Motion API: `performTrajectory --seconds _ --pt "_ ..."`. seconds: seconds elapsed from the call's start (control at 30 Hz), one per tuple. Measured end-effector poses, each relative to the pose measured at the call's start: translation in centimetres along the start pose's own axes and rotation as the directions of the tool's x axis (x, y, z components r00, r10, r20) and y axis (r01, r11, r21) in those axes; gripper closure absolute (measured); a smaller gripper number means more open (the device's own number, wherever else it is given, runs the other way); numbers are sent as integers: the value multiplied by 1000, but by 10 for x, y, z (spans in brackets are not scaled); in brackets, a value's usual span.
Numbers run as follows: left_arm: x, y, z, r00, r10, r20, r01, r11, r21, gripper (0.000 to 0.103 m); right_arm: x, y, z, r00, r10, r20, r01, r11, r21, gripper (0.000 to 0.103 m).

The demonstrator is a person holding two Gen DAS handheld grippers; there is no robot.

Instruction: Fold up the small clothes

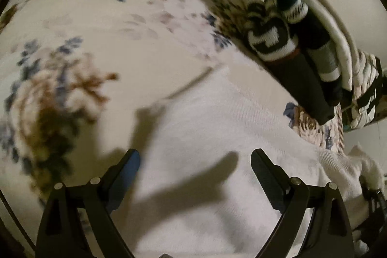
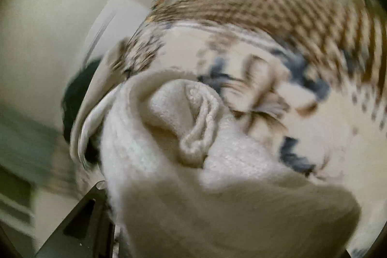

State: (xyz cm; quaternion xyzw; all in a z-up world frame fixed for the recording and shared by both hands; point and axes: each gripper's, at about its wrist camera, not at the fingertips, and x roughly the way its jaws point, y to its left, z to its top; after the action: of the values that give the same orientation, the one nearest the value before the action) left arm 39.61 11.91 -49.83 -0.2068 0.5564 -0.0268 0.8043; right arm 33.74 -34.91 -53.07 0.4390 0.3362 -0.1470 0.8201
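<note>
A white knitted sock point(image 1: 205, 137) lies flat on the floral bedspread point(image 1: 96, 40). My left gripper point(image 1: 195, 161) is open just above it, one finger at the sock's left edge and one over its right part. In the left wrist view the sock's far right end point(image 1: 362, 166) is lifted where the other gripper point(image 1: 372, 192) meets it. In the right wrist view the white sock point(image 2: 193, 149) bunches up close to the camera and drapes over my right gripper, hiding its fingertips; only part of one black finger point(image 2: 92, 221) shows.
A row of folded socks lies at the right: a black-and-white patterned pair point(image 1: 271, 35), a dark pair point(image 1: 309, 79), and white ones point(image 1: 338, 45). The bedspread's checkered border point(image 2: 290, 11) and a pale wall point(image 2: 48, 16) are beyond.
</note>
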Motion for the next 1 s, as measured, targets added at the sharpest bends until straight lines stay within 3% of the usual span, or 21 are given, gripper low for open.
performTrajectory --seconds 0.07,0.23,0.4,0.53,0.6,0.63,0.67,0.73,0.77,0.8,0.87,0.9,0.93,1.0 --pt "-20 17 -4 1000 3 26 -2 999 -33 9 -6 41 -10 999 -49 12 50 988 -146 71" --pt "-66 77 -22 996 57 70 -47 989 -142 9 14 153 -70 994 -104 26 104 875 -473 71" --pt "-89 133 -42 987 137 87 -115 968 -224 9 62 234 -173 988 -156 8 116 696 -709 72" --pt "-88 158 -54 988 139 72 -113 952 -285 9 90 261 -263 974 -225 -6 122 551 -825 72" --pt "-89 166 -58 990 127 69 -99 944 -315 9 101 268 -300 961 -275 -15 124 479 -869 64" --pt "-90 167 -60 990 121 71 -91 941 -326 9 98 271 -313 960 -278 -21 114 459 -881 55" --pt "-90 168 -60 991 114 73 -84 939 -333 9 94 274 -318 963 -266 -51 81 464 -882 41" --pt "-92 167 -63 993 92 73 -61 935 -348 9 85 276 -318 957 -222 -189 -50 514 -856 23" --pt "-93 165 -64 994 75 73 -44 933 -356 9 79 276 -314 932 -190 -309 -156 559 -814 16" --pt "-94 161 -64 996 55 74 -24 932 -362 9 72 273 -305 890 -157 -428 -249 620 -744 16" --pt "-98 149 -63 997 11 81 19 931 -364 9 65 263 -284 820 -98 -565 -342 707 -619 16" --pt "-100 140 -62 996 -11 89 43 931 -362 9 59 255 -270 799 -76 -597 -353 743 -568 16" --pt "-102 132 -61 995 -32 98 65 932 -356 9 51 246 -251 794 -56 -606 -353 768 -534 16" --pt "-102 113 -57 992 -70 109 104 935 -340 9 38 229 -216 817 -65 -573 -307 793 -527 16"
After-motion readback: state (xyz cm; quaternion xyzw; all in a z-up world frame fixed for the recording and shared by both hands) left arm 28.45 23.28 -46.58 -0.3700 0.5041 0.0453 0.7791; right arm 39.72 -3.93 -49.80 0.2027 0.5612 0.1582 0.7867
